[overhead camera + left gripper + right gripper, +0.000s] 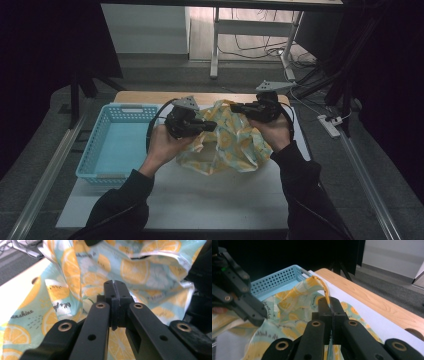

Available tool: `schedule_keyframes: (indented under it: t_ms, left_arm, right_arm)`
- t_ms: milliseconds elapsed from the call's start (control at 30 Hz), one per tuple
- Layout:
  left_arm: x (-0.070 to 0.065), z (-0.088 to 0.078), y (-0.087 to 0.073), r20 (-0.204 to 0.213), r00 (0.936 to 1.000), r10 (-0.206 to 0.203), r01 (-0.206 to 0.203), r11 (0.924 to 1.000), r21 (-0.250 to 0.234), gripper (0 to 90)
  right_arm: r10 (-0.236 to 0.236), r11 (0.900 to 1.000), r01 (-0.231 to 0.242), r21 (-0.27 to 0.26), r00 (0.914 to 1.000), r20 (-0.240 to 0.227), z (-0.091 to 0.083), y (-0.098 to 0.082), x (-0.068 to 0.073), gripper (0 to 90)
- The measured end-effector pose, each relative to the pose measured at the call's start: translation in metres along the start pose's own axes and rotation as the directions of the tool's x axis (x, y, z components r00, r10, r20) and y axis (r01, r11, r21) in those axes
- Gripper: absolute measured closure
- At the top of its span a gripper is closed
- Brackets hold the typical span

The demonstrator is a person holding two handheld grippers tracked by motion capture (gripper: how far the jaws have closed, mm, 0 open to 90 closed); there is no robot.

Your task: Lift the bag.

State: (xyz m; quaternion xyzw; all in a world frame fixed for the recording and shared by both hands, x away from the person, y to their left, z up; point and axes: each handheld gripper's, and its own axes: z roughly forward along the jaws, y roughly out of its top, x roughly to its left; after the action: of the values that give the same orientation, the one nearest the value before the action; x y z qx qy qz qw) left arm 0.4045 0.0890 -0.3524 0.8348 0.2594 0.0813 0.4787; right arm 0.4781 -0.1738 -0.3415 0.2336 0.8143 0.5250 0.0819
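— Surface: white-topped table with a wooden far edge, dark floor around, cables and desk legs beyond. Contents?

— Light blue perforated basket at left on the table. Lemon-print cloth right of it, near the table's middle, partly lifted off the surface, lower folds resting on the white top.

— Left gripper?

— Held in the left hand, pointing right into the cloth. Jaws pressed together; in the left gripper view fabric directly behind the tips, pinch on it not confirmable.

— Right gripper?

— Held in the right hand, pointing left at the cloth's upper edge. Jaws closed and pinching the cloth: in the right gripper view a yellow-edged fold rising from between the tips.

— Relation of the two?

— Near each other, tips facing across the raised cloth, apart. Basket just beside the cloth's left edge.
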Motion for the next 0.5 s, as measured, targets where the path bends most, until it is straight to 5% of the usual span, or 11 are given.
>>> schedule_keyframes:
  t_ms: [500]
  left_arm:
    - [0.001,-0.036,0.044,-0.039,0.9985,0.038,-0.041,0.996,-0.079,90.0]
  right_arm:
    - [-0.032,0.999,0.033,-0.042,0.9994,0.014,-0.012,0.035,0.007,89.9]
